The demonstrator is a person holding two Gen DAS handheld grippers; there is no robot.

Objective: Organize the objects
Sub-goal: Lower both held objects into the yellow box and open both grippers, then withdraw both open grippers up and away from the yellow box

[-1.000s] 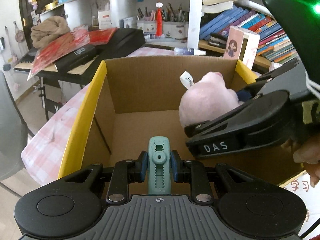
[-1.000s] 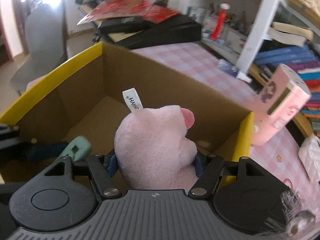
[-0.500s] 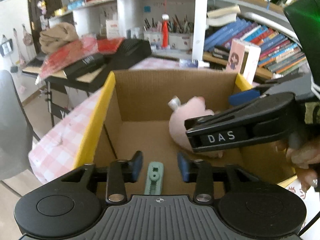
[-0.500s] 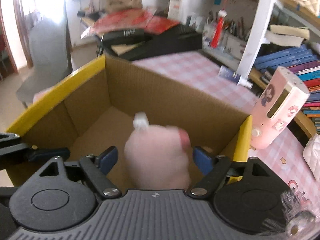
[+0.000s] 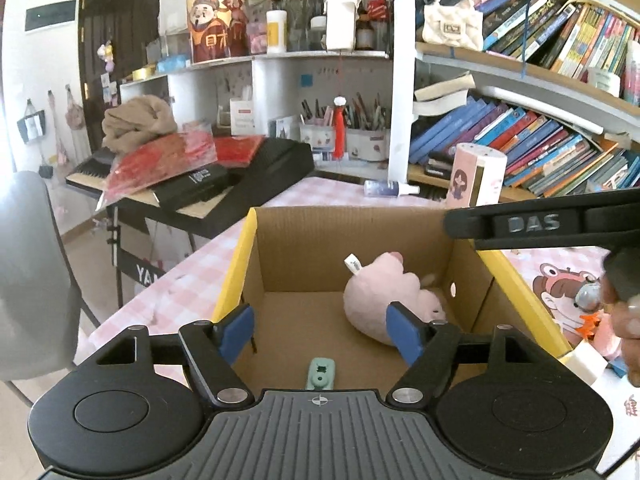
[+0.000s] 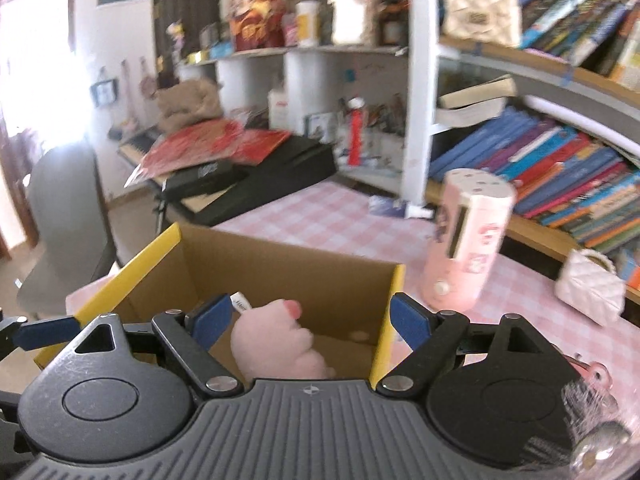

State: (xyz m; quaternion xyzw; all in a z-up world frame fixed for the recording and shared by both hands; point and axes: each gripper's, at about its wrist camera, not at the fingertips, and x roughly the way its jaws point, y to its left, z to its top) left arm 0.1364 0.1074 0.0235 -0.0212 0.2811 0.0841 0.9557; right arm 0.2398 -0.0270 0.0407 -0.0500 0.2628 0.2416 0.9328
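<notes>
An open cardboard box [image 5: 352, 232] with yellow rims stands on the pink checked table. A pink plush toy [image 5: 384, 296] lies on its floor at the right, also in the right wrist view [image 6: 276, 344]. A small teal clip [image 5: 321, 374] lies on the box floor near the front. My left gripper [image 5: 322, 330] is open and empty above the box's near edge. My right gripper [image 6: 310, 316] is open and empty, raised above the box [image 6: 288, 268]; its arm [image 5: 552, 226] crosses the upper right of the left wrist view.
A pink cylindrical container [image 6: 466, 240] stands on the table right of the box, with a small white purse [image 6: 590, 286] beyond. Bookshelves [image 5: 540, 144] fill the back right. A black keyboard with red papers [image 5: 208, 168] sits behind left. A grey chair [image 5: 32, 272] stands at left.
My left gripper opened and dropped the teal clip into the box. My right gripper opened and released the plush toy into the box. Both grippers then rose and pulled back.
</notes>
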